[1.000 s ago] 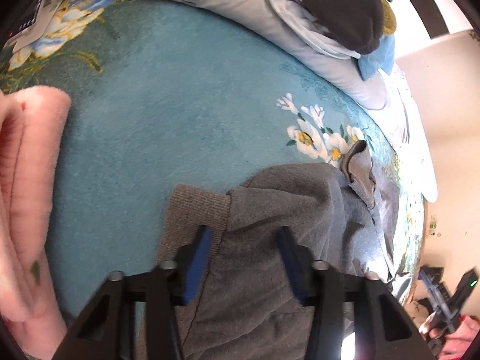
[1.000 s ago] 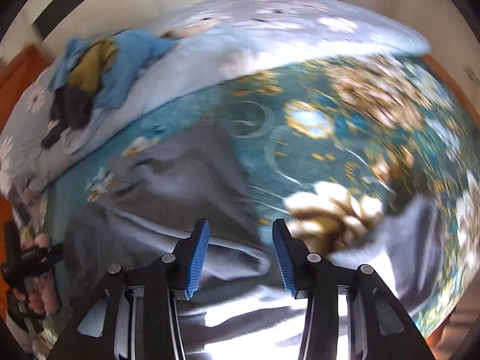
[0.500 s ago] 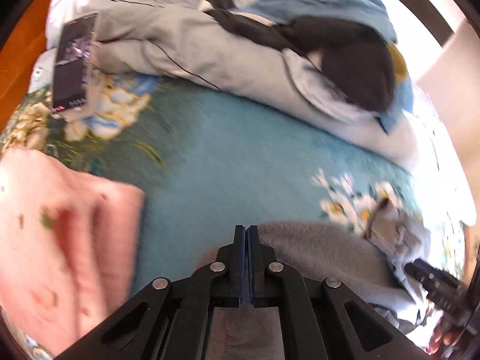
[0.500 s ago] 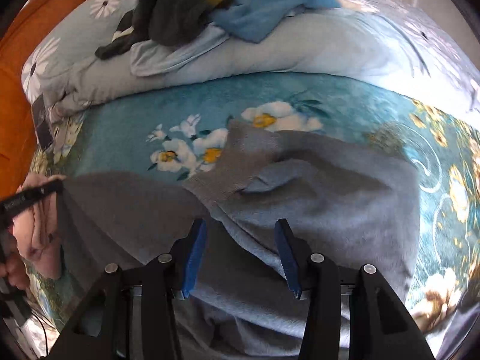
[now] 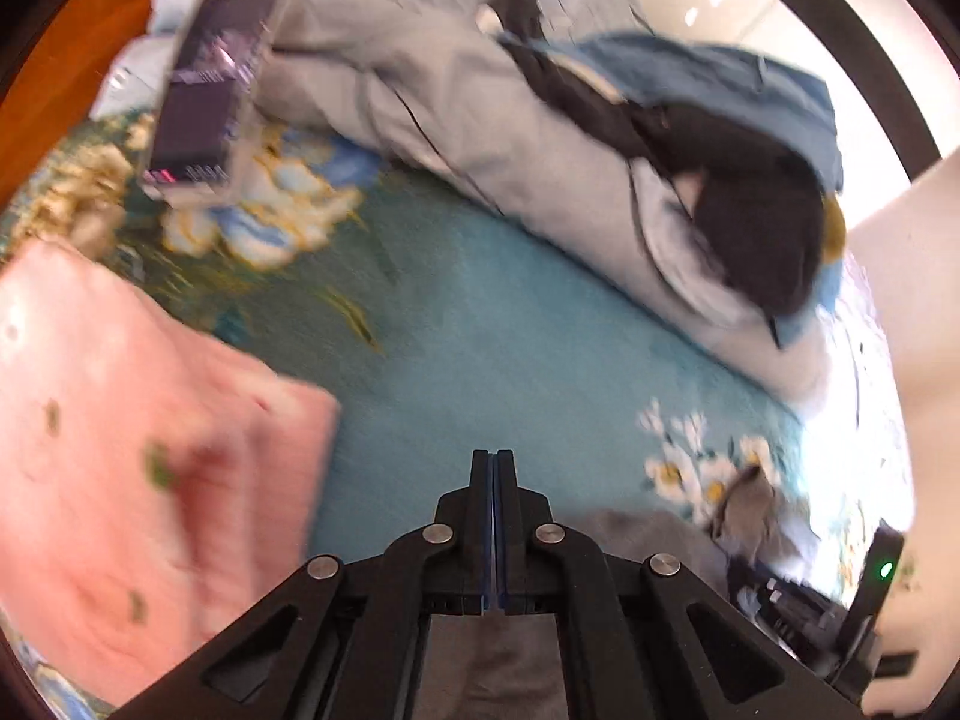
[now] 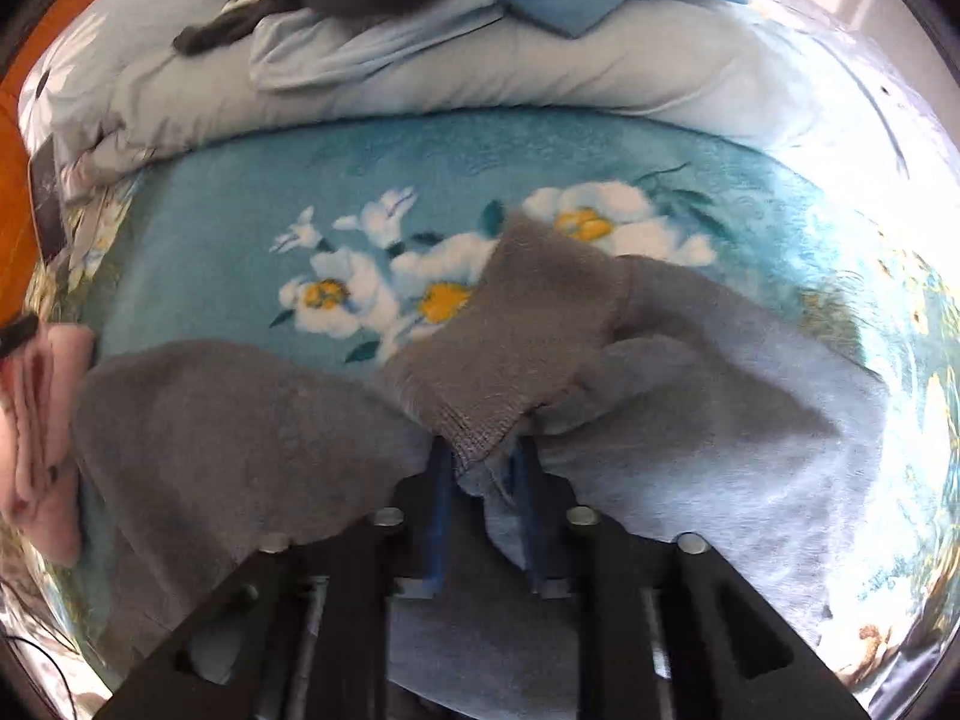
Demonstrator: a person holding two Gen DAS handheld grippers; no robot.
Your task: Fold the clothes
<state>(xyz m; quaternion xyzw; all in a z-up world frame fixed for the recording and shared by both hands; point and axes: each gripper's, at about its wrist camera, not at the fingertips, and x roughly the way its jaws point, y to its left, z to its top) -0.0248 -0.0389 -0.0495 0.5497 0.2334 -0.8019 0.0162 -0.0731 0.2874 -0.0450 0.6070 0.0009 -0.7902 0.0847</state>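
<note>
Broadly, a teal floral blanket (image 6: 240, 228) covers the bed, with the grey sweater (image 6: 720, 420) spread across its near side. Left of the sweater lies a folded pink garment (image 5: 120, 450). Left tool (image 5: 493, 534) is pinched together on sweater fabric; right tool (image 6: 480, 516) stands apart around a ribbed cuff (image 6: 498, 360).

No text can be read anywhere; the phone (image 5: 213, 90) at ten o'clock in the left wrist view shows only blurred marks.
</note>
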